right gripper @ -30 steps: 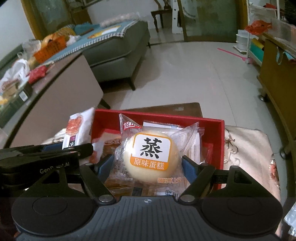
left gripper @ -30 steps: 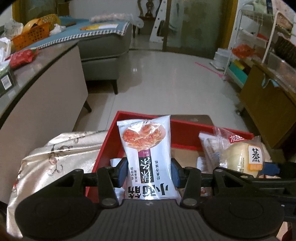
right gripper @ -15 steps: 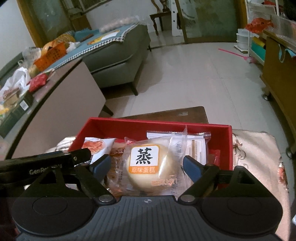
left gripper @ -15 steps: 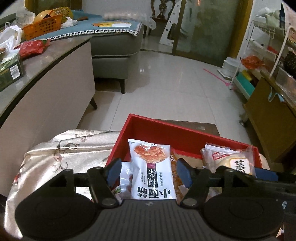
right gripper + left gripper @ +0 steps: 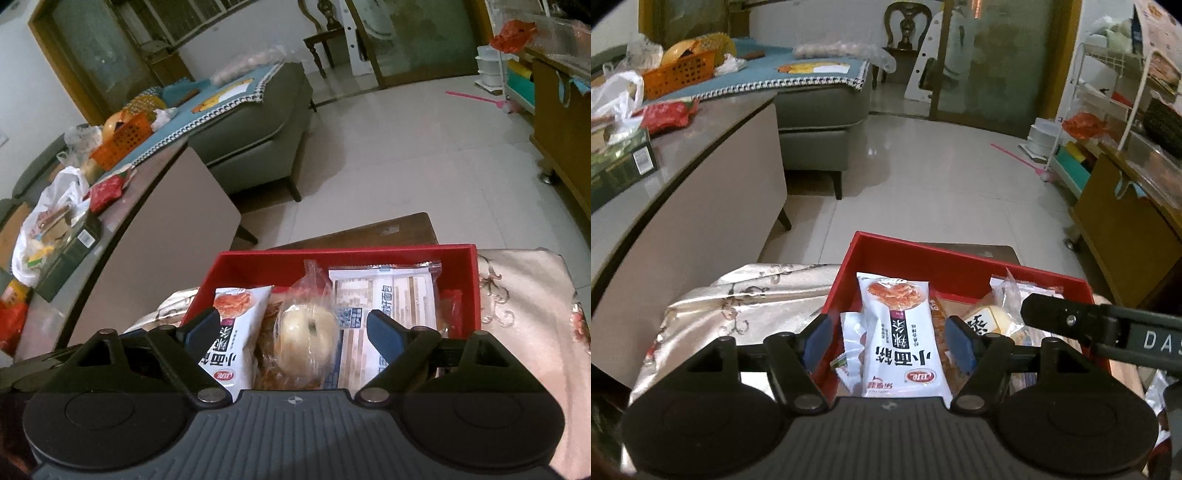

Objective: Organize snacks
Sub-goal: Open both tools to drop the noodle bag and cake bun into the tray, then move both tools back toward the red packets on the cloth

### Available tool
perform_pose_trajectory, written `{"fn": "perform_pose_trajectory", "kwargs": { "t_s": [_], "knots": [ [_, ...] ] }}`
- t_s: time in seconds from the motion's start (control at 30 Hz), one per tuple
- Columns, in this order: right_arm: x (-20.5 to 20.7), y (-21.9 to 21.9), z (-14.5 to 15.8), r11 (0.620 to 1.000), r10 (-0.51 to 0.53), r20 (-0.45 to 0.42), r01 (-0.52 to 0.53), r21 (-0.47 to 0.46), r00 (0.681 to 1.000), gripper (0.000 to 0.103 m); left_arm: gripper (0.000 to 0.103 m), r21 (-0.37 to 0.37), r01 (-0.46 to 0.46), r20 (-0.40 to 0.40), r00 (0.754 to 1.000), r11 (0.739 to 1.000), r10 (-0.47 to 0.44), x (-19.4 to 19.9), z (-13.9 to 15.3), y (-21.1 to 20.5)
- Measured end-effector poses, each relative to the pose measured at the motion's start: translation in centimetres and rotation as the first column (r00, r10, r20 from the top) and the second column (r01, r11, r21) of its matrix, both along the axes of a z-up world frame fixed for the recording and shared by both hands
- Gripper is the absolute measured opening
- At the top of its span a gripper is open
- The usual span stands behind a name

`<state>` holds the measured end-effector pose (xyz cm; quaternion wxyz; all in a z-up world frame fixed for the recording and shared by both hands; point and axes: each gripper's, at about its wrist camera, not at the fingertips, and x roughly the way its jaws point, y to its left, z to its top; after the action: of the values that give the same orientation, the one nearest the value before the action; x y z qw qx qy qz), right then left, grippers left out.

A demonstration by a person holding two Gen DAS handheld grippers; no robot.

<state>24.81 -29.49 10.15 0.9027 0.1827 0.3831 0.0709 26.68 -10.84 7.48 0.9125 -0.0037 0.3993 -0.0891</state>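
the left gripper [image 5: 886, 343] is hanging spread over the red rectangular box [image 5: 945, 260], its blue pads clear of the glossy white noodle-snack packet [image 5: 899, 339] lying inside. only the right view is showing the flat pale bread packet [image 5: 384, 306]; the right gripper [image 5: 295, 328] is gaping around the round wrapped steamed cake [image 5: 304, 339].

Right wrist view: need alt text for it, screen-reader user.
A red box on a floral cloth holds snack packs: a white noodle-snack bag, a wrapped round steamed cake and a flat bread pack. The right hand-held gripper hovers over them, open, gripping nothing. Behind lie a tiled floor and a grey sofa.
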Motion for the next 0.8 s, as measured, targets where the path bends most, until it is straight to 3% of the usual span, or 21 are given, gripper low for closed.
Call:
{"fn": "perform_pose_trajectory", "kwargs": {
  "t_s": [0.4,0.8],
  "knots": [
    [-3.4,1.0,1.0,0.999,0.016,0.001,-0.016,-0.03,1.0,0.091,0.06,0.012,0.036,0.027,0.999,0.999,-0.036,-3.5,1.3,0.9],
    [-6.8,1.6,0.7,0.996,0.041,-0.033,-0.043,-0.075,0.999,0.093,0.061,0.052,0.079,-0.005,0.997,0.996,-0.079,-5.9,0.4,2.3]
  ]
}}
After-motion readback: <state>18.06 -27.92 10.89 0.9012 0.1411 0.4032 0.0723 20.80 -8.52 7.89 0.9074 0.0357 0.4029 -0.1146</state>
